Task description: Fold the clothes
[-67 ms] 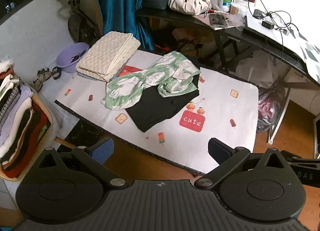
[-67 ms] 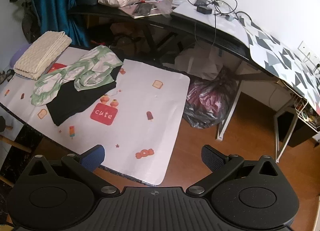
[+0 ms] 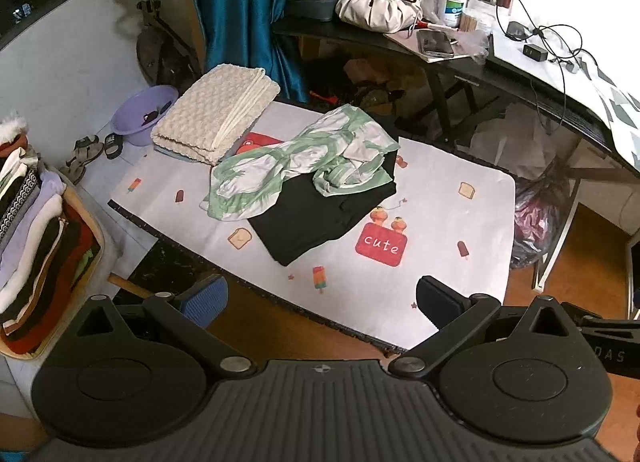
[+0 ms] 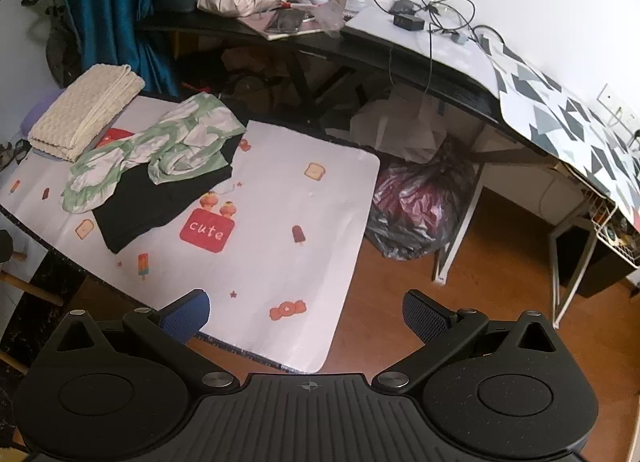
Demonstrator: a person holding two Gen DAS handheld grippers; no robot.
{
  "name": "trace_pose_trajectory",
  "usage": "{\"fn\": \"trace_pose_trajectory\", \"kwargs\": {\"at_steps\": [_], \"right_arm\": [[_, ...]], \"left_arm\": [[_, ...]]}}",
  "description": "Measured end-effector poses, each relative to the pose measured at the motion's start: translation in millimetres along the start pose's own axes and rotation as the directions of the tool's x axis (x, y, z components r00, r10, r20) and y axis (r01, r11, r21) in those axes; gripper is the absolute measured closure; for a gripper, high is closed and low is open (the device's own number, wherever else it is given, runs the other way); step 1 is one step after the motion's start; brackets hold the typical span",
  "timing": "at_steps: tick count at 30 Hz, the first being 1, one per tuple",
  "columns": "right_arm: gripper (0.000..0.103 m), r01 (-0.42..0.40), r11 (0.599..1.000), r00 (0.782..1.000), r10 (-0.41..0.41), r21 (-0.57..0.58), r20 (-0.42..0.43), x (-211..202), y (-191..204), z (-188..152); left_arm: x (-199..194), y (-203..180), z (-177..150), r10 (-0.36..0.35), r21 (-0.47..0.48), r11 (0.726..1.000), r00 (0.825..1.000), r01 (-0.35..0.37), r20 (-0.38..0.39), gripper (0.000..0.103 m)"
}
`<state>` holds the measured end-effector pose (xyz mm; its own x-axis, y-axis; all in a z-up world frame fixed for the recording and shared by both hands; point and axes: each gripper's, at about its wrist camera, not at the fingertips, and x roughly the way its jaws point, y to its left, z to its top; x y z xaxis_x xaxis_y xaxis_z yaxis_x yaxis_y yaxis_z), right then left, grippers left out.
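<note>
A crumpled green-and-white garment [image 3: 304,160] lies on top of a black garment [image 3: 320,214] in the middle of the low table covered by a white printed mat [image 3: 440,222]. Both also show in the right wrist view, the green one [image 4: 160,150] over the black one [image 4: 160,206]. A folded cream knit blanket [image 3: 216,110] sits at the table's far left corner. My left gripper [image 3: 320,298] is open and empty, held above the table's near edge. My right gripper [image 4: 306,312] is open and empty, over the table's near right corner.
A basket of stacked folded clothes [image 3: 36,238] stands on the floor at the left. A purple basin [image 3: 140,110] and sandals lie beyond it. A cluttered black desk [image 4: 320,42] runs behind the table, with a plastic bag [image 4: 416,206] on the wooden floor beneath.
</note>
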<state>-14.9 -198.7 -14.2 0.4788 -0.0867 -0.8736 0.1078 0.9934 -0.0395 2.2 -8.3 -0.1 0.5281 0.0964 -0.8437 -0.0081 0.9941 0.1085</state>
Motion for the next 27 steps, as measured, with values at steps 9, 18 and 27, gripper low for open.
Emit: {"fn": "trace_pose_trajectory", "kwargs": {"at_steps": [9,18,27], "right_arm": [[0.001,0.033,0.996,0.99,-0.021,-0.081,0.137,-16,3,8],[0.001,0.007,0.996,0.989,0.007,-0.094,0.147,-13,2,13],[0.001,-0.012,0.997,0.991,0.022,-0.079,0.133,-9,-1,12]], "left_arm": [[-9,-1,0,-0.036,-0.069,0.997,0.999,0.039,0.038,0.001],[-10,0,0,-0.033,-0.098,0.995,0.999,0.035,0.025,0.001],[-11,-4,1,-0.032,-0.076,0.997,0.999,0.033,0.016,0.0]]}}
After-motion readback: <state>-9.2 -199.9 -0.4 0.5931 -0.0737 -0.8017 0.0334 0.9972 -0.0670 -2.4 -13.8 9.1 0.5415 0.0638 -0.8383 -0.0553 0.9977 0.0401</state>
